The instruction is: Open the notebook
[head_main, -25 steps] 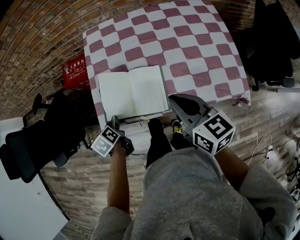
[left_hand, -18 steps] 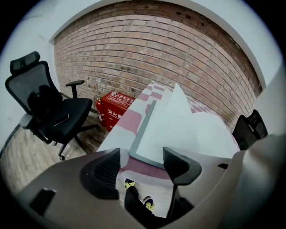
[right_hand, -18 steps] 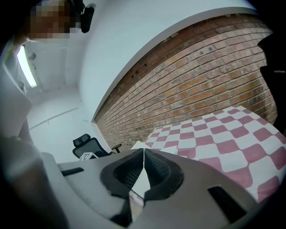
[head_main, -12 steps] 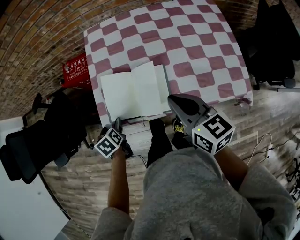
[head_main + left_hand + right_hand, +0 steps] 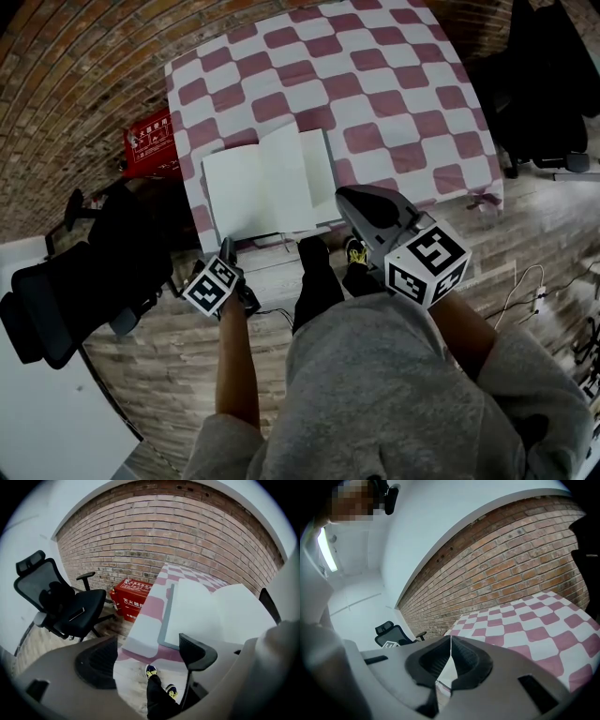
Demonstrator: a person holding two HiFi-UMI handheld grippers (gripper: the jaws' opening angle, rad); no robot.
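The notebook [image 5: 267, 183] lies open near the front edge of the checkered table [image 5: 375, 84], with one white leaf standing tilted over its middle. In the left gripper view the notebook [image 5: 206, 609] shows just beyond the jaws. My left gripper [image 5: 228, 248] hangs off the table's front edge, below the notebook's left corner. Its jaws are opening, and between the pads [image 5: 96, 660] only floor and a shoe show. My right gripper [image 5: 361, 208] hovers at the notebook's lower right corner. Seen in its own view, the right gripper [image 5: 450, 654] is shut with nothing held.
A red box [image 5: 150, 141] stands on the floor left of the table, by the brick wall. A black office chair [image 5: 56, 300] is at the left, another dark chair [image 5: 544, 84] at the right. Cables [image 5: 525, 286] trail on the wooden floor. The person's shoes [image 5: 354, 253] are under the table edge.
The notebook lay flat open a second ago; a leaf has since lifted and now stands tilted over the middle. The left gripper has shifted slightly by the table edge. The right gripper stayed put.
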